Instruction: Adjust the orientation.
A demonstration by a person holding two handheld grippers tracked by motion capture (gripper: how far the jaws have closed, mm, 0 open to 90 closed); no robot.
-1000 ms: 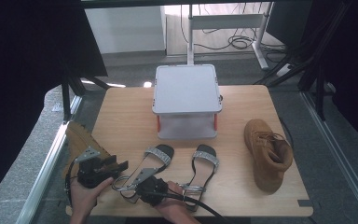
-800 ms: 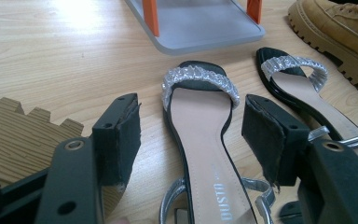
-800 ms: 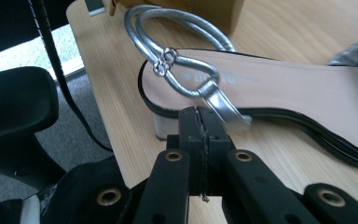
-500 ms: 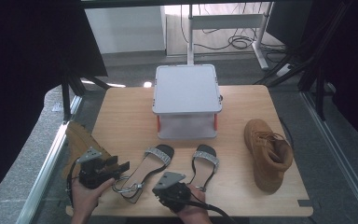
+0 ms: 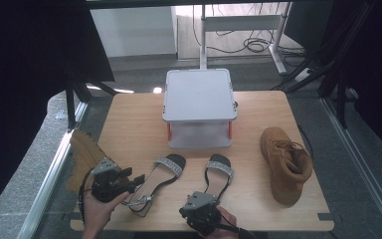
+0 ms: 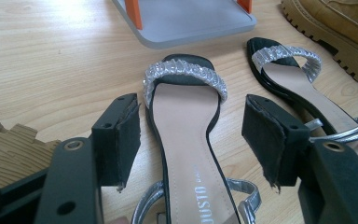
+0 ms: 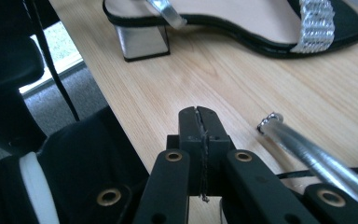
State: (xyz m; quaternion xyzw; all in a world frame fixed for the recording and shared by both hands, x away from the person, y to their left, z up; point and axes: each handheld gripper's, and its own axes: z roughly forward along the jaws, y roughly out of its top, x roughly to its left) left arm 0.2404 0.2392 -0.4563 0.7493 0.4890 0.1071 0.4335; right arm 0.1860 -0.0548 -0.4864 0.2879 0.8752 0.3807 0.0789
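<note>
Right gripper point(image 7: 200, 140) is seen pressed fully closed with nothing between the pads, at the near table point(image 5: 129, 124) edge; a silver strap point(image 7: 307, 154) beside it is cut off by the frame. Left gripper point(image 6: 191, 140) is held wide open astride the left sandal point(image 6: 186, 140), pads apart from it; the heel is hidden below the frame. Right sandal point(image 5: 219, 174) lies just beside. Farther off, a grey shelf point(image 5: 199, 94) and a tan boot point(image 5: 286, 164) are noted in the high view; a second boot point(image 5: 82, 154) hangs partly off the left edge.
</note>
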